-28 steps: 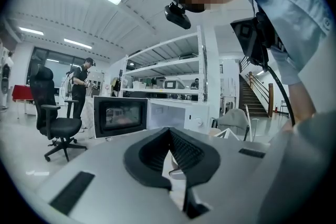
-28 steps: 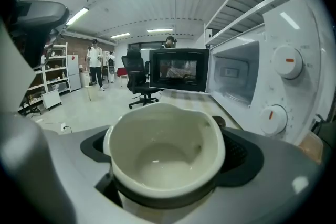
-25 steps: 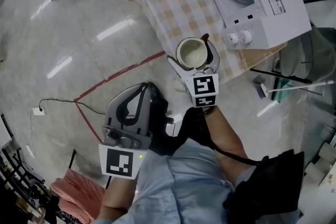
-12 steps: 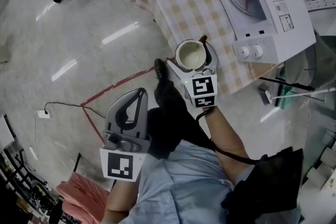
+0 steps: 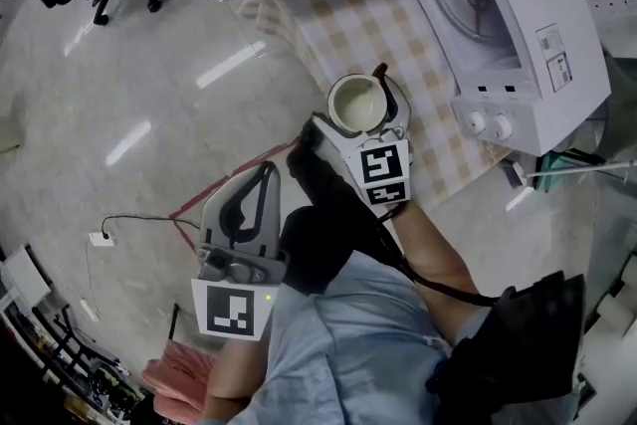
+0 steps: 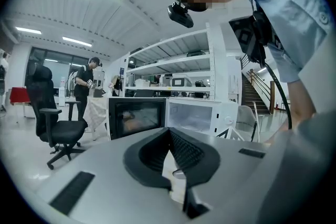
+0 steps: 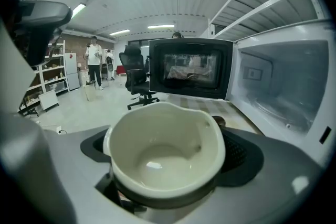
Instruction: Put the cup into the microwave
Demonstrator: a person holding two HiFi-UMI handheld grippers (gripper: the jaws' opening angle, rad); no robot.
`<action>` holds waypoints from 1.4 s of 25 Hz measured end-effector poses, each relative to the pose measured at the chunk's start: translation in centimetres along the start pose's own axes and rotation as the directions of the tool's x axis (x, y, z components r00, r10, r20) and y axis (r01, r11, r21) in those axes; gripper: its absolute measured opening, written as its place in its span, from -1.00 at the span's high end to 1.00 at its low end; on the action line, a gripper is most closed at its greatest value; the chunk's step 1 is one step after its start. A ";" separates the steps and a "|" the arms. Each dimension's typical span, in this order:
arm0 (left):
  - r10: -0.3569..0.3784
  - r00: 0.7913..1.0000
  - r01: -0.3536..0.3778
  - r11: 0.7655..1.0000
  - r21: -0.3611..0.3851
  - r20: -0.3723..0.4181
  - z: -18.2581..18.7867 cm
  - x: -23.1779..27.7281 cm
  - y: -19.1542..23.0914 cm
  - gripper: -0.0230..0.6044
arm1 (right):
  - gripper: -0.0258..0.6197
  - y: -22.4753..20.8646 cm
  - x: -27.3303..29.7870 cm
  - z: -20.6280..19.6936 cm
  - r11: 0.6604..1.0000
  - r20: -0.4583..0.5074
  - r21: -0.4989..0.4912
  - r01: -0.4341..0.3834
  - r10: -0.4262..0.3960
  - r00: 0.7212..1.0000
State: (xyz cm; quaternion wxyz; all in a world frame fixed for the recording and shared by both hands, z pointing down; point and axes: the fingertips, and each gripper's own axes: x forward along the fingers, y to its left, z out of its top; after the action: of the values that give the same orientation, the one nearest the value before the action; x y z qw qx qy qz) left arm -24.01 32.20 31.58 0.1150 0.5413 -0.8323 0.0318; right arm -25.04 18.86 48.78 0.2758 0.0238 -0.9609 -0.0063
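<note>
The right gripper (image 5: 360, 106) clamps the cream cup (image 7: 164, 157) upright, mouth up and long axis vertical, one dark pad pressed to each side below the rim. The cup hangs over the near edge of the checked tablecloth (image 5: 343, 10), just in front of the open microwave (image 7: 273, 86). The left gripper (image 6: 173, 160), jaws closed on nothing, hangs lower beside the person's body.

The microwave (image 7: 283, 86) cavity gapes open ahead; its door (image 7: 191, 68) stands swung left; free room over the checked tablecloth (image 5: 348, 25).
</note>
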 end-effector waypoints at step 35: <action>-0.524 0.850 0.525 0.828 0.199 -0.059 6.8 23.5 -3.4 0.91 | -0.76 -13.9 2.7 7.7 0.938 0.050 0.225 0.264 -0.282 0.958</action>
State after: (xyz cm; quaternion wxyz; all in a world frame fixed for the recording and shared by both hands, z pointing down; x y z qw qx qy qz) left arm -31.07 8.60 30.03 0.0628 0.7578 -0.6437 0.0863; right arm -30.84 4.88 43.29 0.2285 0.1864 -0.9537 0.0591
